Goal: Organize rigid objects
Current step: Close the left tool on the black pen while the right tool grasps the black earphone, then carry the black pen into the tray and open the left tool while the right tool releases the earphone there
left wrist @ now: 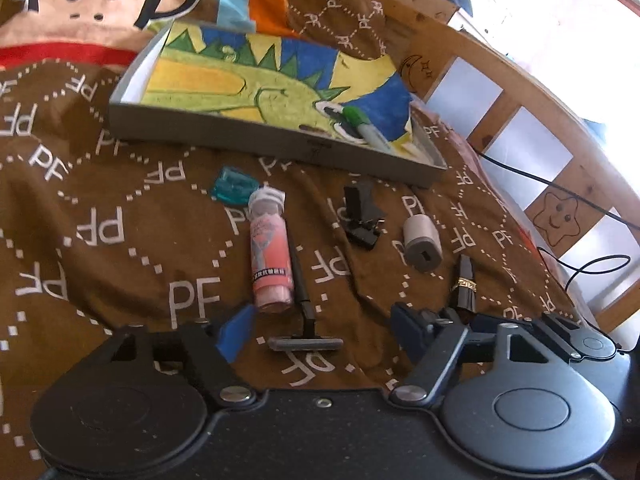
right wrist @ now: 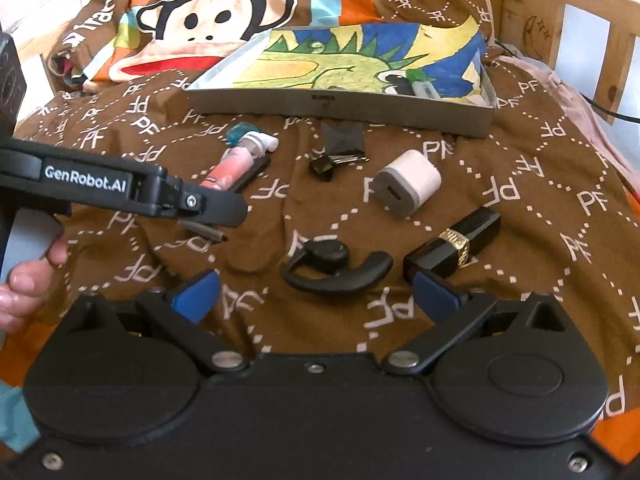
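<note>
My left gripper (left wrist: 322, 330) is open, low over the brown bedcover, with a black razor (left wrist: 301, 280) lying between its blue fingertips. A pink tube (left wrist: 270, 256) lies just left of the razor. A grey tray (left wrist: 280, 136) lined with a dinosaur drawing holds a green marker (left wrist: 366, 126). My right gripper (right wrist: 316, 294) is open and empty. A black ear-hook headset (right wrist: 336, 268) lies just ahead, between its fingers. A black and gold lipstick (right wrist: 452, 244) touches its right fingertip. A finger (right wrist: 224, 210) of the left gripper crosses the right wrist view over the razor (right wrist: 204, 232).
A white charger block (right wrist: 406, 186), black binder clips (right wrist: 340, 152) and a teal clip (left wrist: 234, 190) lie on the cover before the tray (right wrist: 340, 104). A wooden bed rail (left wrist: 532, 92) with a black cable runs along the right. A hand (right wrist: 24, 280) holds the left gripper's handle.
</note>
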A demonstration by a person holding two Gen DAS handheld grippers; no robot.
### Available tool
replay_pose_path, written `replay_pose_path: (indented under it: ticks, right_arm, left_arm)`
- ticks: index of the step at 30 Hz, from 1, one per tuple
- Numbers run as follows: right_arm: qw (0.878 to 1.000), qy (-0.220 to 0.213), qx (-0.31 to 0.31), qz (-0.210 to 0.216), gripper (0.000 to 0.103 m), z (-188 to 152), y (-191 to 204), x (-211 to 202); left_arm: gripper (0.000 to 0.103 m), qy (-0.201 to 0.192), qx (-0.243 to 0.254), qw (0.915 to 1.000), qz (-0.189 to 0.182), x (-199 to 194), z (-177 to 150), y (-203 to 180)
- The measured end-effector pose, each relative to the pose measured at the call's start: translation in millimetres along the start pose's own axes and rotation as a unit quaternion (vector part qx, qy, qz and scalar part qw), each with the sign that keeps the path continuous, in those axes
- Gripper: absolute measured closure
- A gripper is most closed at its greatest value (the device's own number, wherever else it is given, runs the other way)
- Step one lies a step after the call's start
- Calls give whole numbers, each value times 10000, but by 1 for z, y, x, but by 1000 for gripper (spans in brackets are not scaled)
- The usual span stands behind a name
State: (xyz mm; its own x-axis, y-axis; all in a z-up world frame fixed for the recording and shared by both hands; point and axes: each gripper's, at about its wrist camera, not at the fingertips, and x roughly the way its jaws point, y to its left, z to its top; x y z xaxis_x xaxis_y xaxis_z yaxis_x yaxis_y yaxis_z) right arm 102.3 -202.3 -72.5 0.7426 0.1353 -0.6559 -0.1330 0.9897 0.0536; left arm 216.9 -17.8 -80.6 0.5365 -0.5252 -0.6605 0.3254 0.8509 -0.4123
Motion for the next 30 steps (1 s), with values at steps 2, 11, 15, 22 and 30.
replay_pose_path:
  ticks: [2, 11, 15, 22, 30]
  right_arm:
    - [10000, 10, 44, 14, 9, 0, -2, 4]
    - [10000, -24, 57, -50, 26, 3, -1, 22]
    - [10000, -21, 68, -63, 27, 4, -1, 25]
    - [9999, -10, 112, -89, 33, 5, -1, 25]
    - [9997, -28, 176, -151, 50, 5, -4, 26]
  left_arm:
    - [48, 77, -9, 10000, 32, 6, 0, 0]
    - [54, 169, -516, 9984, 130, 17, 8, -6]
    - [57, 181, -653, 9975, 202, 25, 12, -14]
    - [74, 341, -425, 9973, 499, 27, 11, -21]
    - [90, 476, -406, 9972, 408, 26, 9, -23]
